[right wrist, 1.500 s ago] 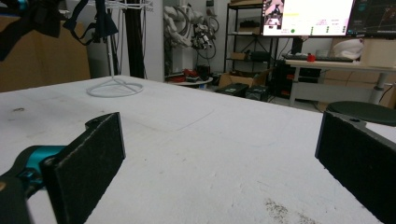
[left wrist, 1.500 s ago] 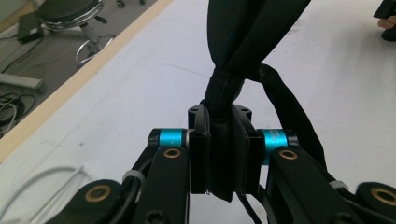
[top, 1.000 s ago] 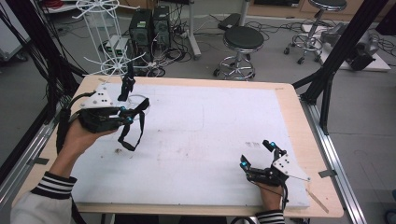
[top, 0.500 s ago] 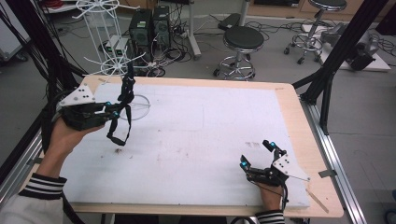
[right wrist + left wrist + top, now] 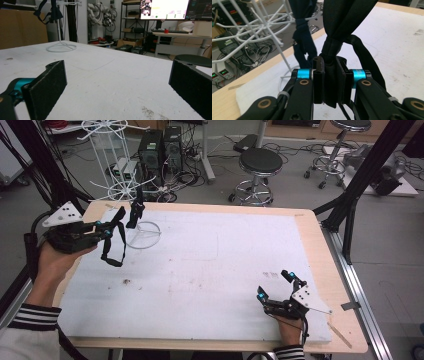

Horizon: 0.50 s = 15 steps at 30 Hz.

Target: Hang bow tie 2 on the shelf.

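One black strap [image 5: 332,62] sits clamped in our left gripper [image 5: 107,227], beside the white wire rack [image 5: 142,232]. Next we must likely hook it over a rack arm; our right gripper [image 5: 275,287] rests open.

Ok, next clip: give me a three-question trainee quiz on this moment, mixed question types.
1. True or false: the left gripper is shut on the black strap.
2. What does the white wire rack stand on? A) the floor B) the white table cover C) a stool
3. How do the jaws of the right gripper stand, and is anything between them?

Key
1. True: in the left gripper view the pads clamp a folded bunch of strap.
2. B, near the far left corner.
3. Wide open, nothing between them; the hand rests low at the table's near right.
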Motion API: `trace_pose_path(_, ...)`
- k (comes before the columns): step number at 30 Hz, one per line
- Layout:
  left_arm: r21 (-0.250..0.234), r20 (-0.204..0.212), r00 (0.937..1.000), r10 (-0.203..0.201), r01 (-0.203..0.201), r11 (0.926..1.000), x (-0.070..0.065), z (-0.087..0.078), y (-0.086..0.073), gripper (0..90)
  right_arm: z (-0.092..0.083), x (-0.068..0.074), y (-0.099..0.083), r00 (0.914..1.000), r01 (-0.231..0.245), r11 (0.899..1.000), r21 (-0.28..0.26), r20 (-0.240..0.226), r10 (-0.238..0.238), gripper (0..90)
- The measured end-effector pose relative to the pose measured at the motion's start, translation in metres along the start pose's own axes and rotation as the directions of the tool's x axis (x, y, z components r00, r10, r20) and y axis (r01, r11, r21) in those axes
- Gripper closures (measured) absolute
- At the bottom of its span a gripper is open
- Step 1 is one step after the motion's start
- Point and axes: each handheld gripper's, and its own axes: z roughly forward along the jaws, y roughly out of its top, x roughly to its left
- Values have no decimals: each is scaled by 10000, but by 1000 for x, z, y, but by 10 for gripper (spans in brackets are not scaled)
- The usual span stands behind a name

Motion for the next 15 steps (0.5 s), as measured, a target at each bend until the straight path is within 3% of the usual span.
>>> trace_pose_path(9,-227,-421,9991,-107,97,9997,11,-9,6,782,0,0,0,10000,17,10000,-2,-3,-17,8)
trace_pose_path(15,-119,-754,9971,-122,113,9999,22,-11,13,782,0,0,0,10000,30,10000,1,0,-30,8)
